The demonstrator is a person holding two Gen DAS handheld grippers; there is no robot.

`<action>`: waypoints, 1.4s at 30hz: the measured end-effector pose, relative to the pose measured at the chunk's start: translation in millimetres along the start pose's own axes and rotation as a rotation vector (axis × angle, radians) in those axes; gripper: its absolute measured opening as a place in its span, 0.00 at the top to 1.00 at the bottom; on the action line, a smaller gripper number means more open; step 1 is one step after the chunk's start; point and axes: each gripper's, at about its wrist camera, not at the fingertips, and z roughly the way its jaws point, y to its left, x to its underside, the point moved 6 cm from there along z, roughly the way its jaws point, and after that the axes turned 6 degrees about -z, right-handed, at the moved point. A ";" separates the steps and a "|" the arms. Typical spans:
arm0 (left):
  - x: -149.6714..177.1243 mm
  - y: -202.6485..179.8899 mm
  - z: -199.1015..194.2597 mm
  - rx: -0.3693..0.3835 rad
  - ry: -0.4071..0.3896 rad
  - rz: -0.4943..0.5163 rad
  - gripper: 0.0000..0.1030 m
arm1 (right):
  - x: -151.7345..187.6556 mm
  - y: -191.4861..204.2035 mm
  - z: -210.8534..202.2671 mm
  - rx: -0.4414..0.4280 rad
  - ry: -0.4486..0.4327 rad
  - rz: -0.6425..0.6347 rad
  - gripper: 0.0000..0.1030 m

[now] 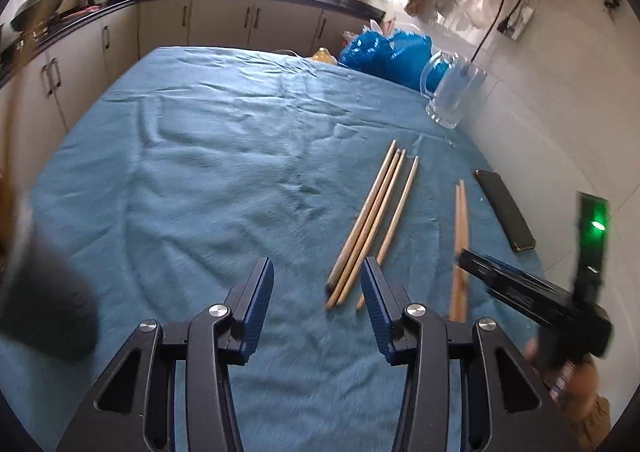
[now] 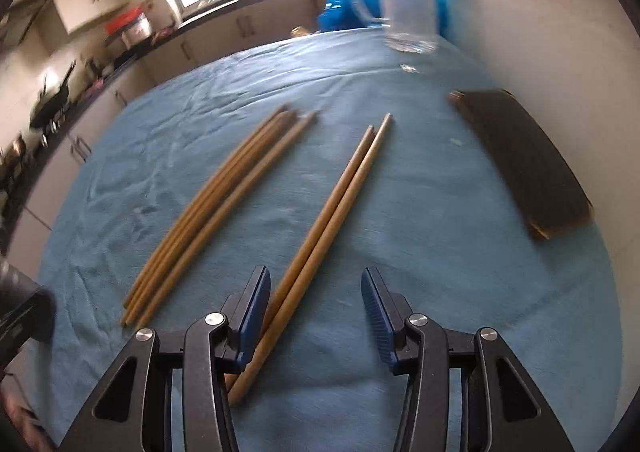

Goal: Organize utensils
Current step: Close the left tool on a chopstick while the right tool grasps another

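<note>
Now | approach step | left gripper [image 1: 318, 310] gaping, empty | right gripper [image 2: 316, 316] gaping over chopstick pair [image 2: 340, 204] | next: clamp, carry to glass mug [image 2: 408, 4]

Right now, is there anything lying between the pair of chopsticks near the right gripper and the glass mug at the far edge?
Nothing visible blocks that way. Between the pair of chopsticks and the glass mug lies only bare blue cloth. The dark phone lies off to the right, the four other chopsticks to the left.
</note>
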 end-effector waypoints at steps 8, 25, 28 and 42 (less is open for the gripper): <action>-14.8 -33.2 76.5 -0.021 0.104 0.141 0.89 | 2.8 -13.8 -7.3 -0.004 -0.031 -0.010 0.51; -12.7 -33.0 77.1 -0.129 0.131 0.163 0.93 | 2.3 -25.7 -7.1 -0.068 0.007 0.048 0.89; 2.3 -9.0 55.9 -0.096 0.176 0.058 0.93 | 14.2 -30.7 -15.7 -0.103 0.035 0.064 0.90; 83.6 20.5 -42.0 -0.013 0.267 0.027 0.93 | 79.5 -34.3 -64.6 -0.067 0.213 -0.098 0.71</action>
